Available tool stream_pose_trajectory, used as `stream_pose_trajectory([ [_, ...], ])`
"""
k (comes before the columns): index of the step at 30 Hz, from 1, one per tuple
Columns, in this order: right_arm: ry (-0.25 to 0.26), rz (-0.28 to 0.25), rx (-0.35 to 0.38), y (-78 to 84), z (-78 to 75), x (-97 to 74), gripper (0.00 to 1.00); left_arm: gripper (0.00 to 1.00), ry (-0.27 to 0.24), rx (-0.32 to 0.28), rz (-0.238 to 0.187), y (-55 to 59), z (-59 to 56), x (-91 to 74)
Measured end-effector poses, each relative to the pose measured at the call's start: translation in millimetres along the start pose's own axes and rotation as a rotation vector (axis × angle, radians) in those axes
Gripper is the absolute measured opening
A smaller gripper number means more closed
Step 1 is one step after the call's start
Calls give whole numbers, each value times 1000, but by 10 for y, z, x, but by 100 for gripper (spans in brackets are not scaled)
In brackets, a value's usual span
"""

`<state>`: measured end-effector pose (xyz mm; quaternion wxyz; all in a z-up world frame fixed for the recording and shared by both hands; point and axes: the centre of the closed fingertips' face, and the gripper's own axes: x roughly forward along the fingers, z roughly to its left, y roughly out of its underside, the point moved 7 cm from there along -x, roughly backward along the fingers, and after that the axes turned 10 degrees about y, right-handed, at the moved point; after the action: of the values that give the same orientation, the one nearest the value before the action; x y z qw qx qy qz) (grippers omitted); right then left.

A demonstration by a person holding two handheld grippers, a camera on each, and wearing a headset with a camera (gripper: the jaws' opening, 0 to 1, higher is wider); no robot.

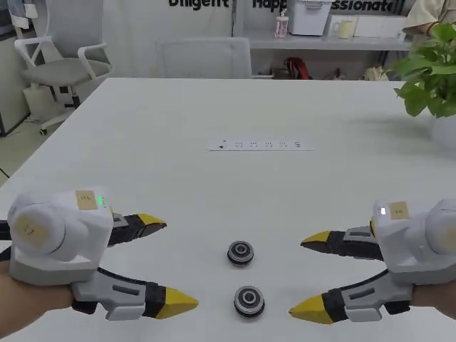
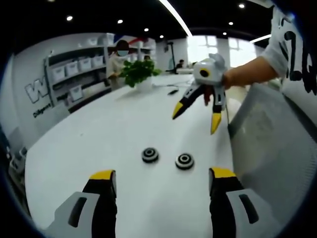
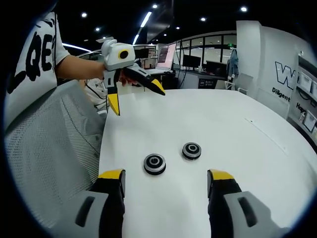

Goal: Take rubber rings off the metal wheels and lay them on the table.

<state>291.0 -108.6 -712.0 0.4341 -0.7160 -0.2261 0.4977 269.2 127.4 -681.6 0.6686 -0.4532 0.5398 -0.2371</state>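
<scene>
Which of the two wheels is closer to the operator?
The lower wheel in the head view; the other wheel sits just beyond it, farther out.

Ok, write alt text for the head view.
The left gripper and right gripper, both open with yellow tips, flank two metal wheels wearing black rubber rings on a white table: a far wheel and a near wheel. A socket strip lies beyond.

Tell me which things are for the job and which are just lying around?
For the job: near metal wheel, far metal wheel, left hand-held gripper, right hand-held gripper, table.
Just lying about: potted plant, socket strip, office chair, storage box.
</scene>
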Motion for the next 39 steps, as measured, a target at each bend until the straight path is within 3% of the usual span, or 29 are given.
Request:
stream_pose_trajectory([
  [16,-69,29,-10,-6,103,225,55,71,66,3,18,5,-36,225],
  [27,-88,39,-3,12,105,285,49,64,115,17,31,-9,-85,390],
  [39,-106,71,11,96,113,369,44,58,145,8,60,61,-90,497],
])
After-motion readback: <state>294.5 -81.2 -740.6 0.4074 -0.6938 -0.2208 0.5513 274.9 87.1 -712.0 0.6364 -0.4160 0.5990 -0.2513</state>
